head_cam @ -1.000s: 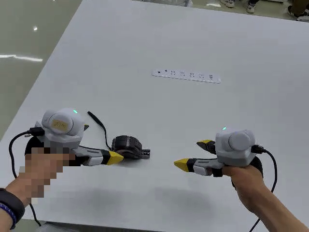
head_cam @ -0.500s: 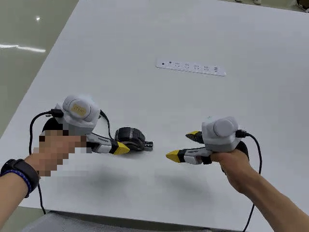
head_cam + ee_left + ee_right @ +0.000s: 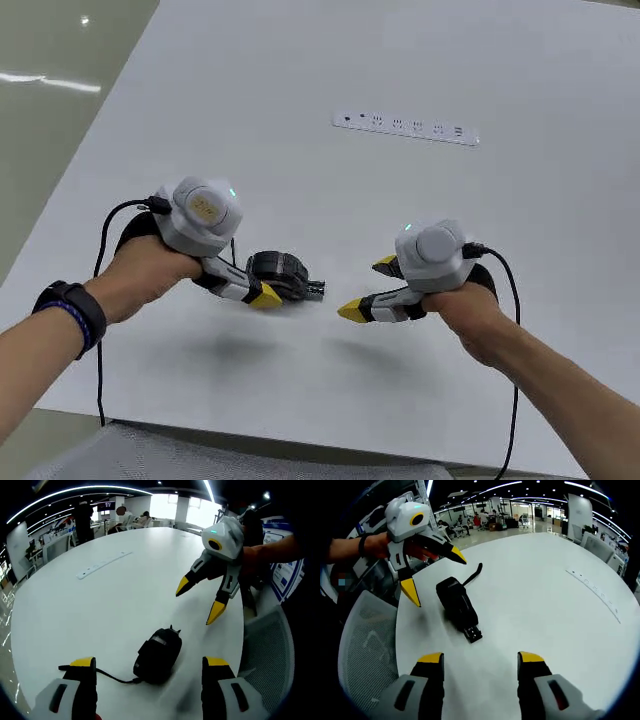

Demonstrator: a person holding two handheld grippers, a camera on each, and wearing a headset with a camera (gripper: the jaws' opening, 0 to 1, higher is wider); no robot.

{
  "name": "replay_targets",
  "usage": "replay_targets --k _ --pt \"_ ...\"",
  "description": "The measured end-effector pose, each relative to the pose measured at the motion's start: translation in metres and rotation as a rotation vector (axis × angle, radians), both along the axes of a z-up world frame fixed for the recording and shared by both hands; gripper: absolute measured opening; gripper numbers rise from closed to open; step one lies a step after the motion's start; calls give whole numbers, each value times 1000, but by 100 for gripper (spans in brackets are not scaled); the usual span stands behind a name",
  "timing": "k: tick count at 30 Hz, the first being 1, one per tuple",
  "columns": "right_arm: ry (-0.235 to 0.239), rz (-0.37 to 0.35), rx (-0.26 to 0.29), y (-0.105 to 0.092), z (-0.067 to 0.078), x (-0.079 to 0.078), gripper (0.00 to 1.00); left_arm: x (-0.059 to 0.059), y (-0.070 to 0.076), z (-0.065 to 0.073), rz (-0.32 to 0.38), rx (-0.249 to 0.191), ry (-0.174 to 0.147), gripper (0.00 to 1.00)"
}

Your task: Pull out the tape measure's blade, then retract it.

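Evidently nothing is done yet: on the white worktop the black tape measure lies with its blade wound in, only the end hook showing. The left gripper straddles the case, fingers wide apart, not closed on it. The right gripper faces the hook, fingers apart and empty; pulling and retracting both remain.

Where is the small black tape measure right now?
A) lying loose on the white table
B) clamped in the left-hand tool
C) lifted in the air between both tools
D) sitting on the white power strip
A: the tape measure lies flat on the table, and the left gripper has its jaws spread wide, not closed on it.
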State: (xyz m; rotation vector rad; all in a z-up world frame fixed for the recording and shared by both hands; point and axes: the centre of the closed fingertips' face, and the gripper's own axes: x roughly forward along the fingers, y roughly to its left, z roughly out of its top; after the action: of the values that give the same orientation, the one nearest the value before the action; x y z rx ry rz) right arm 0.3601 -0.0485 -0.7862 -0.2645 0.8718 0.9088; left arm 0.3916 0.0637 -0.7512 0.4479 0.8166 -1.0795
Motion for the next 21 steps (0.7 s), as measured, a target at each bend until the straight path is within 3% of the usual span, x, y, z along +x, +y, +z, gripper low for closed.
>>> replay_targets --k 11,21 --pt "-6 127 -65 18 -13 3 58 5 -13 -9 -146 83 -26 82" --pt "-15 222 -92 32 -22 10 52 1 -23 -25 -265 136 -21 78"
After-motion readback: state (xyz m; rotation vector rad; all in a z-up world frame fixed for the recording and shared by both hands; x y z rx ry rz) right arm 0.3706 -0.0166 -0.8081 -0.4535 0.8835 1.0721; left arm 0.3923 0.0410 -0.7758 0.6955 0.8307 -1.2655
